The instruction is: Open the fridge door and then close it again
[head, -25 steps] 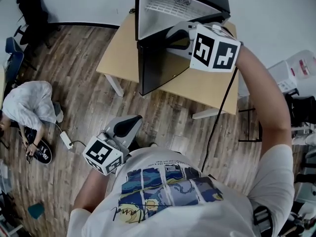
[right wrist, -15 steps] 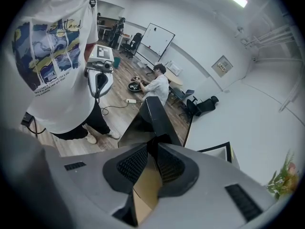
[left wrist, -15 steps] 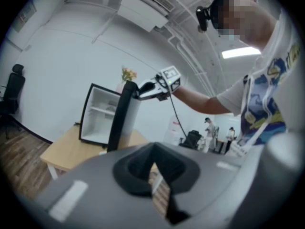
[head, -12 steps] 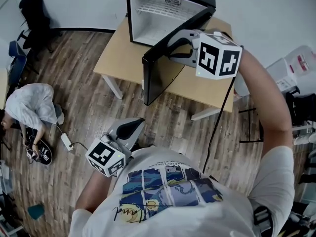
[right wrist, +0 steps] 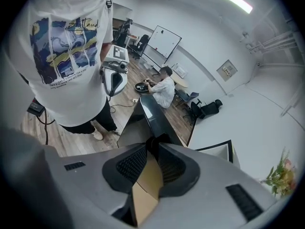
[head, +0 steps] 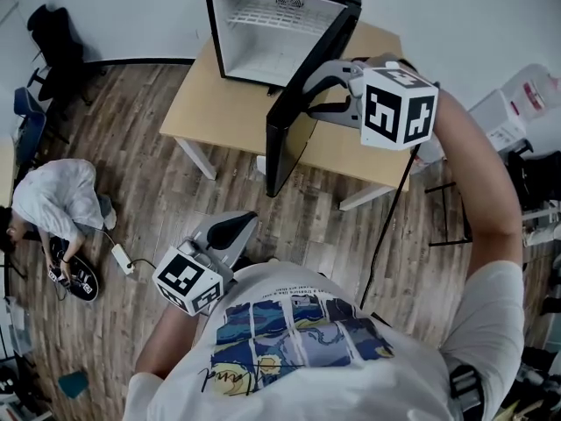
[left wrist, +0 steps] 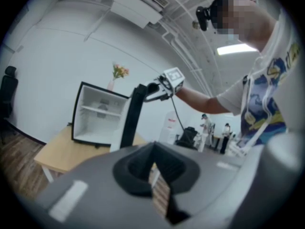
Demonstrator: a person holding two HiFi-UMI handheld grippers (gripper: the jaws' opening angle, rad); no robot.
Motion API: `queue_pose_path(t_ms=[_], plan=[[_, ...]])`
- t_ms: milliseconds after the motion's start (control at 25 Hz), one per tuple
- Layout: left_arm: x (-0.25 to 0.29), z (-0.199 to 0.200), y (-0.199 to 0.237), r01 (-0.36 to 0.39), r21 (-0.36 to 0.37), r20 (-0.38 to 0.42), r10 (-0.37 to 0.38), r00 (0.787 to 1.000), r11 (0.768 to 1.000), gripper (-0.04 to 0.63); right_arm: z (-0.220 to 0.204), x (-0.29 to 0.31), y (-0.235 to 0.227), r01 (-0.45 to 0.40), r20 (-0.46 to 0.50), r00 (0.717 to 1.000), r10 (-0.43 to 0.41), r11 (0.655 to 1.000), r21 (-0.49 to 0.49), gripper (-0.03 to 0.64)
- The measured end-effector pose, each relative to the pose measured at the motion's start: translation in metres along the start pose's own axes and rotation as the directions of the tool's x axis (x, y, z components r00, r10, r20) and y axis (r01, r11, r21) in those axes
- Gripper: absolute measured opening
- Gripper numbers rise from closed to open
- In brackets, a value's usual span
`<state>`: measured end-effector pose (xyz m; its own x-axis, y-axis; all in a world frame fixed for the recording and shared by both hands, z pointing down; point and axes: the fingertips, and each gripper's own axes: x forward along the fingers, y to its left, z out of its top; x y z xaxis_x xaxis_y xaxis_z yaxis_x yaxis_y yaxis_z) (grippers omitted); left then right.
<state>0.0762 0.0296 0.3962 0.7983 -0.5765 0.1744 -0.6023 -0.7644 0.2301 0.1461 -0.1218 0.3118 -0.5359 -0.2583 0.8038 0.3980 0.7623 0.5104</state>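
Observation:
A black mini fridge [head: 272,24] stands on a wooden table [head: 219,103], its white inside showing. The black fridge door [head: 285,139] is swung well out toward me. My right gripper [head: 304,92] is shut on the door's top free edge, its marker cube to the right. In the right gripper view the jaws close at the right gripper [right wrist: 153,143] on the fridge door [right wrist: 155,118]. My left gripper [head: 230,228] hangs low by my waist, shut and holding nothing. The left gripper view shows the fridge [left wrist: 100,113] and fridge door [left wrist: 131,118] from afar.
A person [head: 53,200] crouches on the wood floor at left, near a power strip [head: 121,257] and cable. Dark chairs [head: 53,24] stand at the back left. White containers [head: 517,112] sit to the right. Flowers [left wrist: 120,71] stand on top of the fridge.
The fridge door has swung further open with my right gripper holding its edge, and more of the white inside shows. My left gripper has hardly moved.

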Motion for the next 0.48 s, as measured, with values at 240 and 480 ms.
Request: queue_pose_path(t_ms=[240,480], plan=[[-0.003,-0.002,0.006,0.001,-0.013,-0.001,-0.001,1.000,1.000,0.009,-0.008,-0.007,0.010,-0.018,-0.010,1.000,0.017,0.999,-0.037,0.067],[-0.002,-0.002,0.000,0.001,-0.013,-0.004,-0.001,1.000,1.000,0.009,-0.018,-0.023,0.024,-0.015,-0.025,1.000,0.014,0.999,-0.052,0.067]])
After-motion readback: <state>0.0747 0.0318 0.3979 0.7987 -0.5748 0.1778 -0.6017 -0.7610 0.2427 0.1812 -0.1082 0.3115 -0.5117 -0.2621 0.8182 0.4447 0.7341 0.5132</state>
